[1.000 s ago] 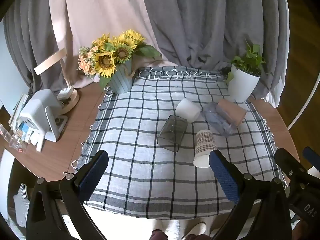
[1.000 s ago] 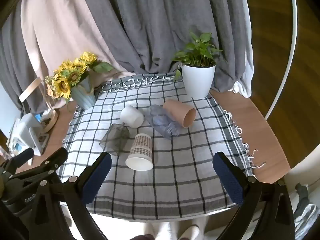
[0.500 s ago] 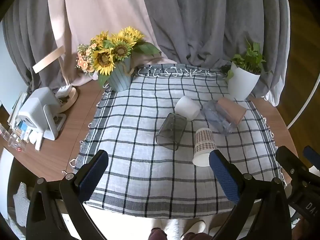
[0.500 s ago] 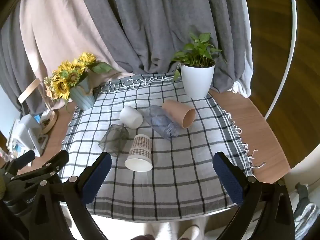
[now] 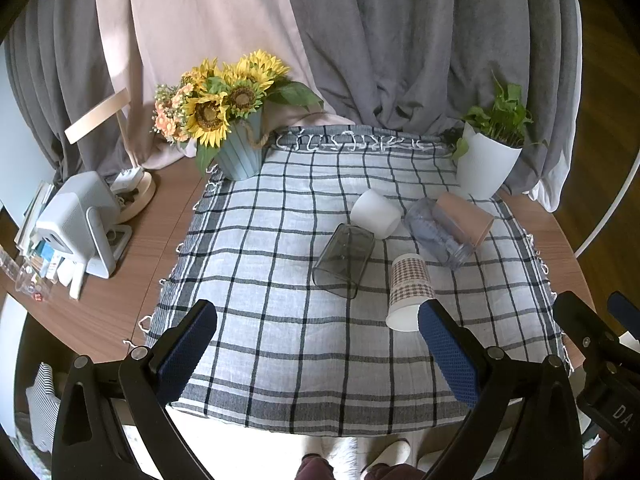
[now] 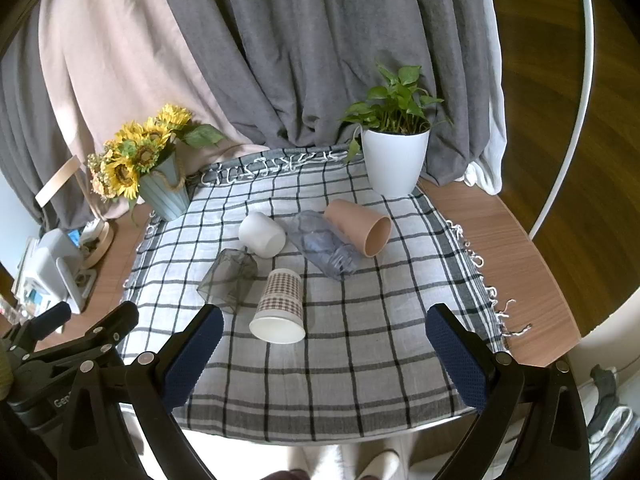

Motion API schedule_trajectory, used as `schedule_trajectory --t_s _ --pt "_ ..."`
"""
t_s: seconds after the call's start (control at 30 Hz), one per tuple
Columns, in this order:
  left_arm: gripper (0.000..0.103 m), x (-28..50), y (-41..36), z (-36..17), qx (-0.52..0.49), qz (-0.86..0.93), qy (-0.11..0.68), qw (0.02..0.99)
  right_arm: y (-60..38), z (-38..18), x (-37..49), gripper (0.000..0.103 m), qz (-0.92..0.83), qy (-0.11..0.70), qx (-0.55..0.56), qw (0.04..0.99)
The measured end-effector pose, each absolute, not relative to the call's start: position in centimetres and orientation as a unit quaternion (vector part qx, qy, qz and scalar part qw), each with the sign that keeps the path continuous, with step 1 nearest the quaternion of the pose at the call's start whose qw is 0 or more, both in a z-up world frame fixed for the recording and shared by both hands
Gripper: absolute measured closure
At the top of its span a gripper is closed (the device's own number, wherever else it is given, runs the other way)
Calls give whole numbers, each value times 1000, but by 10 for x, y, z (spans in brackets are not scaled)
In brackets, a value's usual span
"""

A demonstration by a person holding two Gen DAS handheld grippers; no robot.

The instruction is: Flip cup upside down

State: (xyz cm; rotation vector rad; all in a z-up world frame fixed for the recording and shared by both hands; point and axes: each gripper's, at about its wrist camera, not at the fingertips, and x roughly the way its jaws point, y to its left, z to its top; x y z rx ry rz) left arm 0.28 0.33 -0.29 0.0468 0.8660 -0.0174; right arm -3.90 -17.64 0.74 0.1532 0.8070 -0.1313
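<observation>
5 cups lie on their sides in a loose cluster on the checked cloth (image 6: 360,360), right of centre in the left wrist view and centre frame in the right wrist view. Nearest the cameras is the patterned paper cup (image 6: 280,304) (image 5: 410,292), its white open mouth toward the lower edge of the frame. Just left of it lies the smoky grey glass (image 6: 229,280) (image 5: 344,260), and above that the white cup (image 6: 262,234) (image 5: 377,213). To the right, the clear bluish tumbler (image 6: 324,248) (image 5: 436,236) rests against the tan cup (image 6: 358,226) (image 5: 466,216).

Both grippers hover over the near edge of the cloth, holding nothing: the left gripper (image 5: 318,344) and the right gripper (image 6: 324,350) each have their blue-padded fingers spread wide apart.

At upper left stands a sunflower vase (image 6: 164,188) (image 5: 240,152), at upper right a white potted plant (image 6: 394,156) (image 5: 486,164). A white device (image 5: 78,224) sits on the wooden table (image 6: 500,248) at the left.
</observation>
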Motion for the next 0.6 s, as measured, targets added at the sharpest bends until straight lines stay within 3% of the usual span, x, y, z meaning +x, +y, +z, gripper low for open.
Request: schedule_trajectory --t_s 0.6 --pt "0 4 3 -3 22 -10 421 907 -177 7 -38 1 -63 392 75 915"
